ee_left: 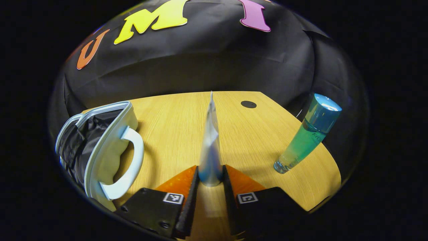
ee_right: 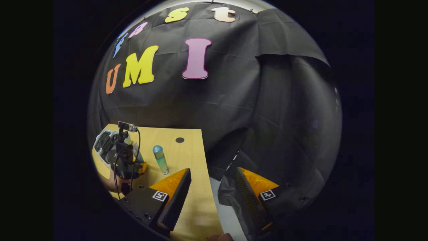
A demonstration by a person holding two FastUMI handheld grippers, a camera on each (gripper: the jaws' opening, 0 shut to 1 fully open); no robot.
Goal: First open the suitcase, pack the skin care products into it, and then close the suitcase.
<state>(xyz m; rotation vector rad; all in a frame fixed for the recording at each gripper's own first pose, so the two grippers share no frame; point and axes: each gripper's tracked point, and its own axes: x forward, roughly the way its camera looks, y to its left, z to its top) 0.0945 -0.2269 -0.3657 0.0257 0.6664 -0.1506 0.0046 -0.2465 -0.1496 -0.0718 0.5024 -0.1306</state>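
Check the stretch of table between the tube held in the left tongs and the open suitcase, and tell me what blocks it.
Nothing visible blocks it. The left tongs grip the tube, and bare table lies between it and the open suitcase on its left. The green bottle stands off on the opposite side.

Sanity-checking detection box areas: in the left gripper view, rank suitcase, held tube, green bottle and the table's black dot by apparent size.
1. suitcase, cut off at the view's edge
2. tube and green bottle: look alike; the tube sits nearest the camera, in the left gripper, so unranked
3. black dot
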